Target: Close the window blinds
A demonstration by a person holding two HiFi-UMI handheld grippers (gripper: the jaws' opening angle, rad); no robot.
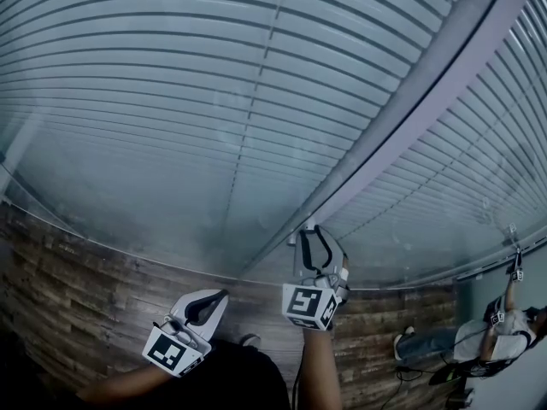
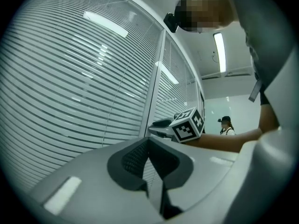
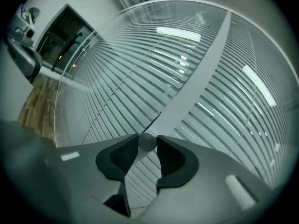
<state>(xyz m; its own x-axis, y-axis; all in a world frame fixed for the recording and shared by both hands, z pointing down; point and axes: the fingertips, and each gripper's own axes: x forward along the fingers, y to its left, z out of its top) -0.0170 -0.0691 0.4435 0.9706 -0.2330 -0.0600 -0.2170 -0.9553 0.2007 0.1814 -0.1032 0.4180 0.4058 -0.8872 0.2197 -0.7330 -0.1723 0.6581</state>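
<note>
Horizontal slatted window blinds (image 1: 214,101) (image 2: 70,87) (image 3: 140,69) hang behind glass panes split by a grey mullion (image 1: 410,118) (image 3: 196,83). My right gripper (image 1: 314,229) (image 3: 147,142) is up against the foot of that mullion, its two pads pressed on a small round grey knob (image 3: 147,141). My left gripper (image 1: 224,295) (image 2: 149,141) hangs lower and to the left, away from the glass. Its tips meet with nothing between them. The right gripper's marker cube (image 2: 188,125) shows in the left gripper view.
Wood-pattern flooring (image 1: 77,289) runs along the foot of the glass wall. Another person (image 1: 504,323) (image 2: 226,125) stands further right along the window, reaching up to the blinds there. A dark doorway (image 3: 65,36) lies to the left.
</note>
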